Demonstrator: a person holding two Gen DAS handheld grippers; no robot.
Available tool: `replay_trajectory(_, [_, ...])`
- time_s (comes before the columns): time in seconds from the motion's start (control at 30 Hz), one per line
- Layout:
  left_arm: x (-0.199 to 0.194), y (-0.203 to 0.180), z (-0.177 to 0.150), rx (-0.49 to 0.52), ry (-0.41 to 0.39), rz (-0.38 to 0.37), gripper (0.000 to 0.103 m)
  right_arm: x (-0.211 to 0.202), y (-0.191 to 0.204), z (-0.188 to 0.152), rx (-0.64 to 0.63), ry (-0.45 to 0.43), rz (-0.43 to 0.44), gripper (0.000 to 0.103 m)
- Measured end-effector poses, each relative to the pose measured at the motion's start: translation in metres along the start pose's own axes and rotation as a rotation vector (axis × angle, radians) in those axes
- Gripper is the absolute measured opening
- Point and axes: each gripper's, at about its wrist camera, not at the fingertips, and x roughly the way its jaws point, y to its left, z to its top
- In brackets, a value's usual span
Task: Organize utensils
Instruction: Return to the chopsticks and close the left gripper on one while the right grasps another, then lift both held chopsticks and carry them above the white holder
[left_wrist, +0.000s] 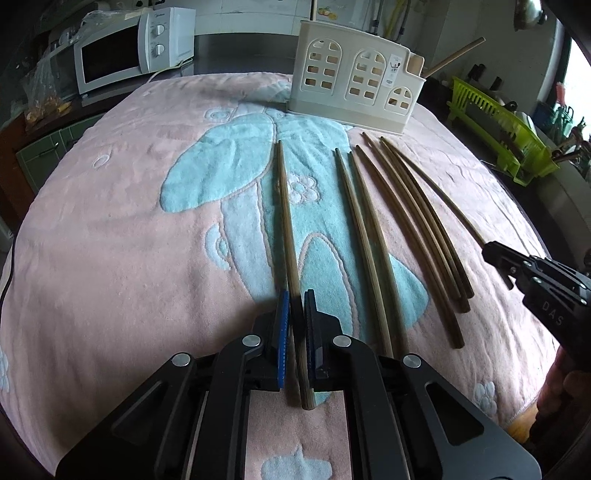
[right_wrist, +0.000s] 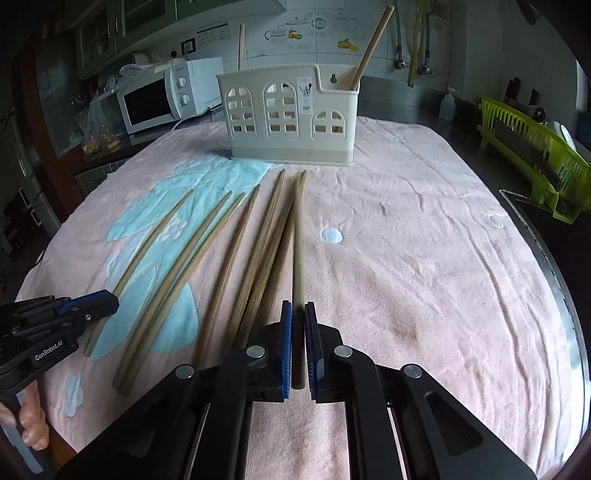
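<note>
Left gripper: clamped on leftmost bamboo chopstick, lying mid-towel. Right gripper: clamped on rightmost chopstick. Five loose chopsticks between them on pink towel. Cream utensil holder upright at towel's far edge.

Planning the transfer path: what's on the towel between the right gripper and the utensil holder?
Right wrist view: only the chopstick that the right gripper is shut on, reaching toward the utensil holder. Past its tip the towel is bare.
</note>
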Motion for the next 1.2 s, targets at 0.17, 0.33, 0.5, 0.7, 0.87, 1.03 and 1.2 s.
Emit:
replay_trajectory(0.17, [-0.015, 0.006, 0.007, 0.006, -0.064, -0.001, 0.006, -0.027, -0.001, 0.015, -0.017, -0.082, -0.002, 0.006])
replay_trajectory(0.33, [-0.03, 0.014, 0.019, -0.01, -0.128, -0.02, 0.006, -0.046, -0.002, 0.031, -0.018, -0.147, 0.02, 0.006])
replay_trajectory(0.5, [-0.044, 0.019, 0.031, -0.009, -0.186, -0.038, 0.006, -0.058, -0.006, 0.049, -0.005, -0.195, 0.05, 0.006])
replay_trajectory(0.7, [-0.054, 0.021, 0.055, 0.011, -0.241, -0.056, 0.006, -0.068, -0.01, 0.075, 0.004, -0.236, 0.088, 0.006])
replay_trajectory(0.87, [-0.061, 0.025, 0.077, 0.023, -0.259, -0.077, 0.006, -0.067, -0.017, 0.101, 0.019, -0.235, 0.147, 0.006])
replay_trajectory(1.03, [-0.07, 0.028, 0.105, 0.028, -0.262, -0.125, 0.006, -0.069, -0.024, 0.13, 0.011, -0.219, 0.198, 0.006])
replay_trajectory(1.2, [-0.083, 0.024, 0.137, 0.064, -0.284, -0.139, 0.006, -0.082, -0.032, 0.165, -0.026, -0.214, 0.211, 0.006])
